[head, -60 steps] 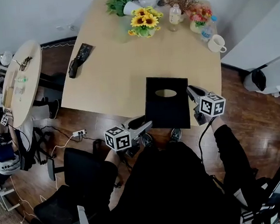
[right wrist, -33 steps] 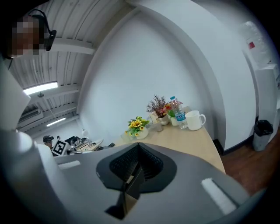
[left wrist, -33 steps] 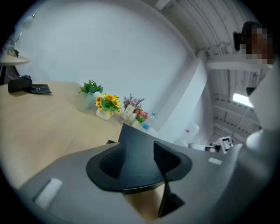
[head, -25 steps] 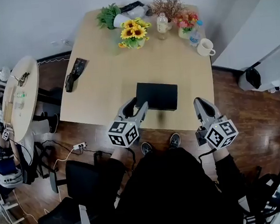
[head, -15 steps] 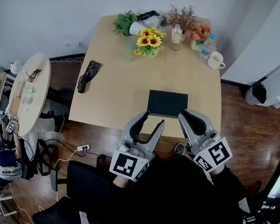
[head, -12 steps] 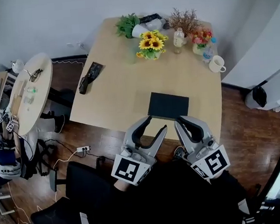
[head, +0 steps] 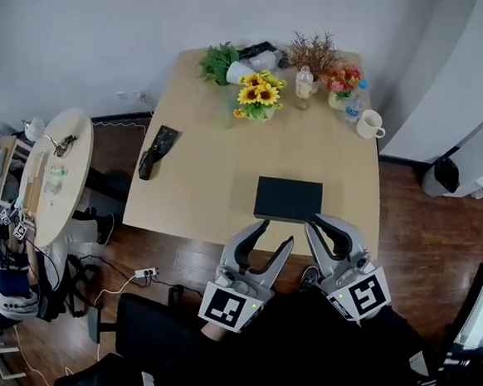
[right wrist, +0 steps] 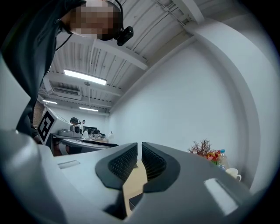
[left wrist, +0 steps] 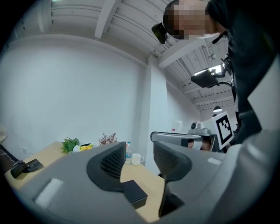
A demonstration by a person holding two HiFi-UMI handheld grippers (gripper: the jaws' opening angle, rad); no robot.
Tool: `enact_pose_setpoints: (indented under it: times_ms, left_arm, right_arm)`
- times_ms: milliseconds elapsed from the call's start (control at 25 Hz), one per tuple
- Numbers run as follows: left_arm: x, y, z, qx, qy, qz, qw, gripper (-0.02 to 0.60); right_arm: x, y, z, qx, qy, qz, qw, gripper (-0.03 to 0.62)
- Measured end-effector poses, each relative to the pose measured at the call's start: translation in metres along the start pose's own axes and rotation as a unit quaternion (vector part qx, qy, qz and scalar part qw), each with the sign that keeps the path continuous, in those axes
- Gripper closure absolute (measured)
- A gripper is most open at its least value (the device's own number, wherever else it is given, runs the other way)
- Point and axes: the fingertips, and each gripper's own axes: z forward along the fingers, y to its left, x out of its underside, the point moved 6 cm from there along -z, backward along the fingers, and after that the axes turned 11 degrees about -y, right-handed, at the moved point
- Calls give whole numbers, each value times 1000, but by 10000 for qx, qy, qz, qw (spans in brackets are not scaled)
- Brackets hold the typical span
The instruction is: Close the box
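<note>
Lying closed, the box (head: 288,198) sits just beyond the left claw (head: 275,234).

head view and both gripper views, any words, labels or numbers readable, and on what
No readable words or numbers in any view.
Marker cubes on left gripper and right gripper: square patterns, no letters.
Bottle label: too small to read.
Black box: no print visible.

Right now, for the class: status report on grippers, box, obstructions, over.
Left gripper open, empty. Right gripper jaws barely apart, empty. Black box lid down, flat on table, neither gripper touching it. Nothing in the way.
</note>
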Motion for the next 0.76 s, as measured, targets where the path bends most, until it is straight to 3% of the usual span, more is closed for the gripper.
enact_pose_setpoints:
  times_ms: [760]
  left_arm:
    - [9, -6, -3, 29, 130, -85, 9999, 400]
  right_arm:
    - [3, 3, -10, 35, 70, 61, 10000, 577]
